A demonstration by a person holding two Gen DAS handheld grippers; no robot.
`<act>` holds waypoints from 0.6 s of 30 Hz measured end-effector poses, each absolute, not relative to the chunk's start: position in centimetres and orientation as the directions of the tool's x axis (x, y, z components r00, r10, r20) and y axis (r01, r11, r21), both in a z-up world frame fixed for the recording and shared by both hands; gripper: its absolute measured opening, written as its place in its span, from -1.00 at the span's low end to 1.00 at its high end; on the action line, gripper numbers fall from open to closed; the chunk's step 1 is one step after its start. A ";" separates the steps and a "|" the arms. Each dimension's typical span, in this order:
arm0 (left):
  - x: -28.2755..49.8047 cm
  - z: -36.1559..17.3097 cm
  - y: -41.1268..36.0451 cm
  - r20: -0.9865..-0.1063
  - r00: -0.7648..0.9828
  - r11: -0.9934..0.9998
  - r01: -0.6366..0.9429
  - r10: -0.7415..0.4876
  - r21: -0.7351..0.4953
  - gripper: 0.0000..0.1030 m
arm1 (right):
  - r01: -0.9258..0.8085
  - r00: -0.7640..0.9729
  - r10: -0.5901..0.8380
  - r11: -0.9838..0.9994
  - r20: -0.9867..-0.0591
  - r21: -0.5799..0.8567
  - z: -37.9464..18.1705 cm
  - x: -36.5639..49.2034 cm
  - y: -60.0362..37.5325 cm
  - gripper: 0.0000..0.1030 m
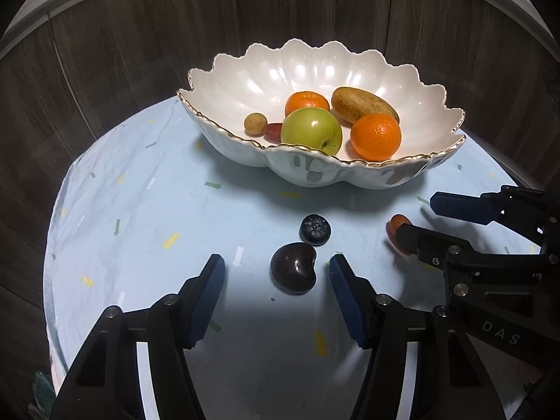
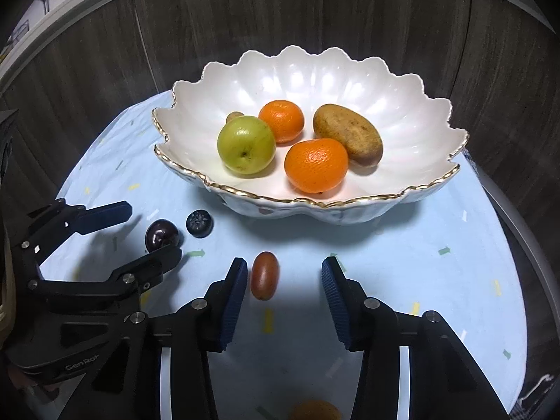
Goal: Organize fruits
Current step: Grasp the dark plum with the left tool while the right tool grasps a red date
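On the counter (image 1: 140, 210), draped in pale blue cloth, a scalloped white bowl (image 2: 350, 80) with a gilt rim holds a green apple (image 2: 246, 144), two oranges, a brown oval fruit and a small tan one. Before it, the left claw (image 1: 276, 276) stands spread around a glossy dark cherry (image 1: 293, 268), pads apart from it, a blueberry (image 1: 315, 229) just beyond. Likewise spread, the right claw (image 2: 285, 280) flanks a reddish-brown oval fruit (image 2: 265, 275) near its left pad.

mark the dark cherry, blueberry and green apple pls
dark cherry (image 1: 293, 267), left wrist view, glossy top
blueberry (image 1: 315, 229), left wrist view, crown
green apple (image 2: 246, 145), right wrist view, front skin
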State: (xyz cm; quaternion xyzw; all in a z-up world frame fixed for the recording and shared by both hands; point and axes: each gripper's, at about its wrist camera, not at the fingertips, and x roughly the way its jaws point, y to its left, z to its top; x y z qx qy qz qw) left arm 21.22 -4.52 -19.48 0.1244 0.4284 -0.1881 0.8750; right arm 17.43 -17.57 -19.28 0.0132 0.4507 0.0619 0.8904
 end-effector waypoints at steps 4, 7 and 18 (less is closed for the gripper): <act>21.5 -19.9 -4.6 -0.801 0.554 0.900 0.433 -0.227 0.044 -0.04 | -0.104 0.580 0.128 0.991 -0.804 0.083 -19.6 17.5 -17.4 -0.14; 21.5 -20.0 -4.8 -0.806 0.548 0.900 0.433 -0.222 0.046 -0.19 | -0.111 0.573 0.130 0.991 -0.809 0.081 -20.0 17.7 -17.2 -0.16; 21.0 -20.2 -5.2 -0.808 0.542 0.901 0.433 -0.230 0.034 -0.49 | -0.126 0.570 0.139 0.989 -0.810 0.081 -20.2 17.6 -16.7 -0.66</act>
